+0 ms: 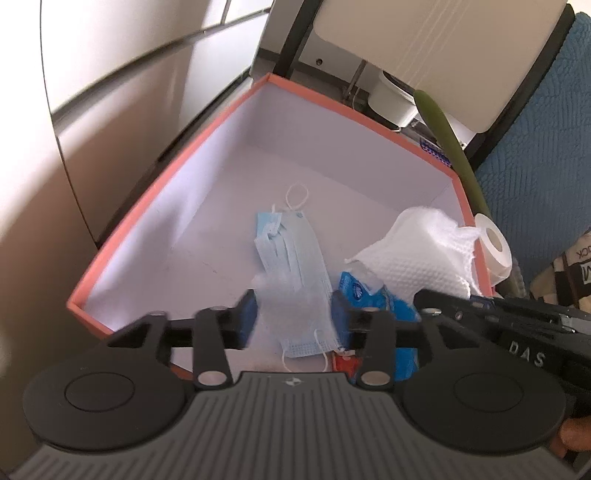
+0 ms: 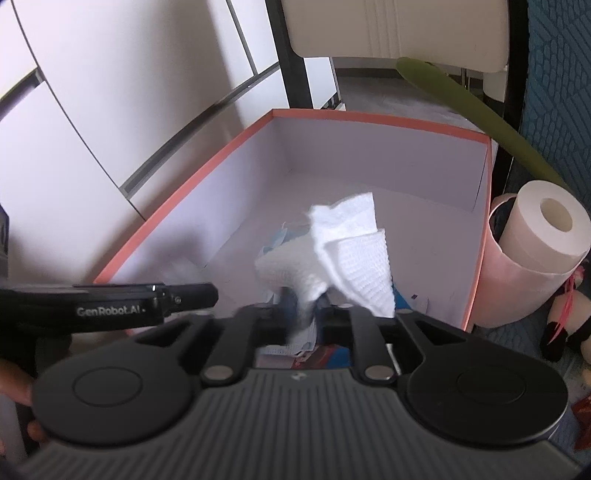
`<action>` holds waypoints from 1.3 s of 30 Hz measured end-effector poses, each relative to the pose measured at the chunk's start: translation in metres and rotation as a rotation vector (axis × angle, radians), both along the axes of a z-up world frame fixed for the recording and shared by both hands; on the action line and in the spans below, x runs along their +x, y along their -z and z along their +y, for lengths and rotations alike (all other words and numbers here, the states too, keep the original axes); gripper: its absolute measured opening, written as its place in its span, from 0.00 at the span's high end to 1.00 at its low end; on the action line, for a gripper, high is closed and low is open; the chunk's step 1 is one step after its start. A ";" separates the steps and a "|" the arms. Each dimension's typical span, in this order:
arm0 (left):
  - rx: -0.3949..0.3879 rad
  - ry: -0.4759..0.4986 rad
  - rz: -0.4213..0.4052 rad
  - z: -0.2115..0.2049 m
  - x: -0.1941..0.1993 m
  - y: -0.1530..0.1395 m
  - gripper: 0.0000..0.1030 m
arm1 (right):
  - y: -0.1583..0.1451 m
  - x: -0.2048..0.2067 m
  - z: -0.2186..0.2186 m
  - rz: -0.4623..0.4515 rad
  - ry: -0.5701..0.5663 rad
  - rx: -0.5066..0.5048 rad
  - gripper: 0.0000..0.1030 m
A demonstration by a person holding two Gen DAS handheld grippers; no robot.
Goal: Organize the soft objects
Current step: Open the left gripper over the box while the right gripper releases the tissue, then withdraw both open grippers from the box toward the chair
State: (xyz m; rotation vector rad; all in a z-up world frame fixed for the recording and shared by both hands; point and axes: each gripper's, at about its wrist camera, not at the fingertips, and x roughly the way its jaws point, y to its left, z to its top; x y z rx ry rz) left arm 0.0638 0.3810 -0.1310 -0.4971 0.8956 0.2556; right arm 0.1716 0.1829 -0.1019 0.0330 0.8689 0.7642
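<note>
An orange-rimmed box (image 1: pixel 173 173) with a white inside lies open below both grippers; it also shows in the right wrist view (image 2: pixel 207 173). On its floor lie blue face masks (image 1: pixel 291 258) and a blue tissue pack (image 1: pixel 373 299). My left gripper (image 1: pixel 293 317) is open and empty, just above the masks. My right gripper (image 2: pixel 306 302) is shut on a crumpled white paper towel (image 2: pixel 351 254) and holds it over the box. The towel also shows in the left wrist view (image 1: pixel 417 254), with the right gripper's body (image 1: pixel 517 332) beside it.
A toilet paper roll (image 2: pixel 546 229) sits in a pink holder (image 2: pixel 517 291) right of the box. A green stalk (image 2: pixel 476 110) arches over the box's far right corner. A chair (image 2: pixel 399 33) stands behind. White cabinet doors (image 2: pixel 92 110) are at the left. A plush toy (image 2: pixel 565 321) lies at the far right.
</note>
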 end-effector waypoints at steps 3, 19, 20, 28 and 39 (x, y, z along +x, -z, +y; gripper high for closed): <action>0.036 -0.019 -0.012 -0.001 -0.004 -0.008 0.49 | -0.007 -0.006 -0.005 -0.010 -0.002 0.015 0.49; 0.084 0.007 -0.120 -0.051 -0.041 -0.061 0.49 | -0.047 -0.056 -0.066 -0.131 0.050 0.058 0.49; 0.081 0.016 -0.128 -0.057 -0.044 -0.063 0.49 | -0.047 -0.060 -0.070 -0.135 0.055 0.057 0.49; 0.063 0.076 -0.176 -0.104 -0.053 -0.074 0.49 | -0.055 -0.093 -0.119 -0.185 0.145 0.051 0.49; 0.042 0.187 -0.203 -0.166 -0.059 -0.076 0.49 | -0.049 -0.125 -0.183 -0.188 0.273 0.042 0.49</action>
